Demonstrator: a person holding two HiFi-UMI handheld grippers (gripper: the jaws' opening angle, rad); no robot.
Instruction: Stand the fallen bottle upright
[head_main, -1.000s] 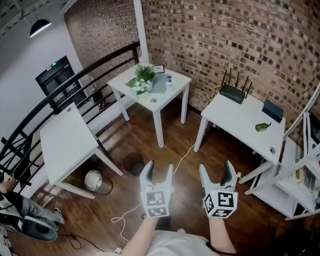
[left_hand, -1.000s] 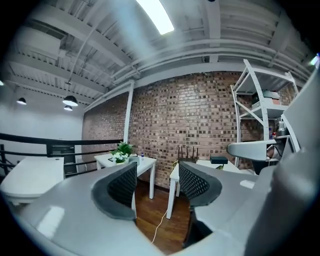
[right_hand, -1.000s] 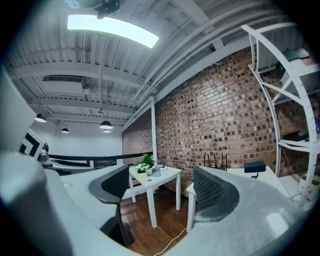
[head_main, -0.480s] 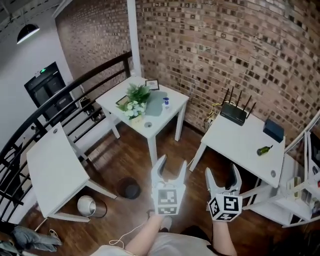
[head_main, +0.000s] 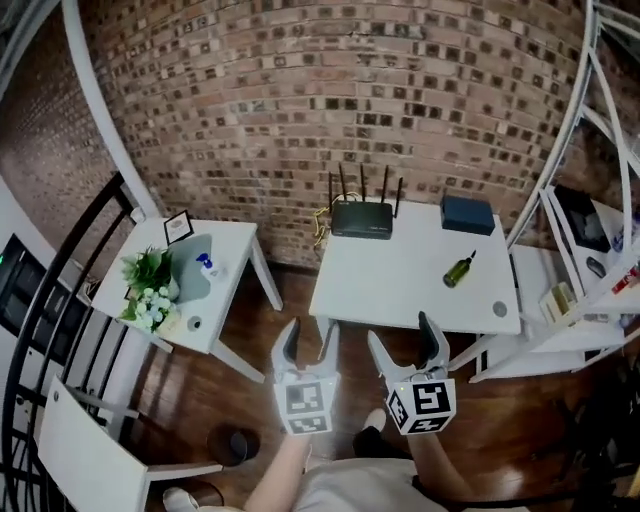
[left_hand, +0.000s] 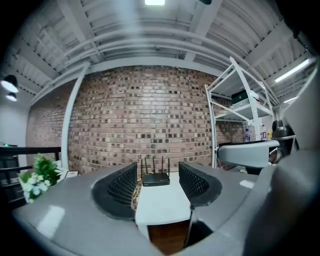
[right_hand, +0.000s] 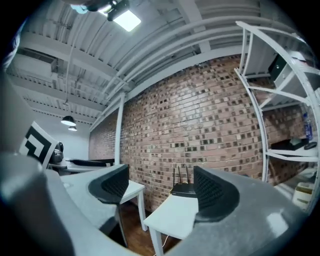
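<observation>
While the left tongs (head_main: 308, 345) and the right tongs (head_main: 405, 340) are held spread and empty, the green bottle (head_main: 459, 270) is seen lying on its side on the white tabletop (head_main: 400, 290), ahead and right of the right tongs, well apart.

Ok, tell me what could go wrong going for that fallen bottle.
The bottle lies on its side on the white table; a nudge from the open right gripper might roll it toward the edge. Gripped at its thin neck, it may swing. The shelf frame close at the right could block the reach.
</observation>
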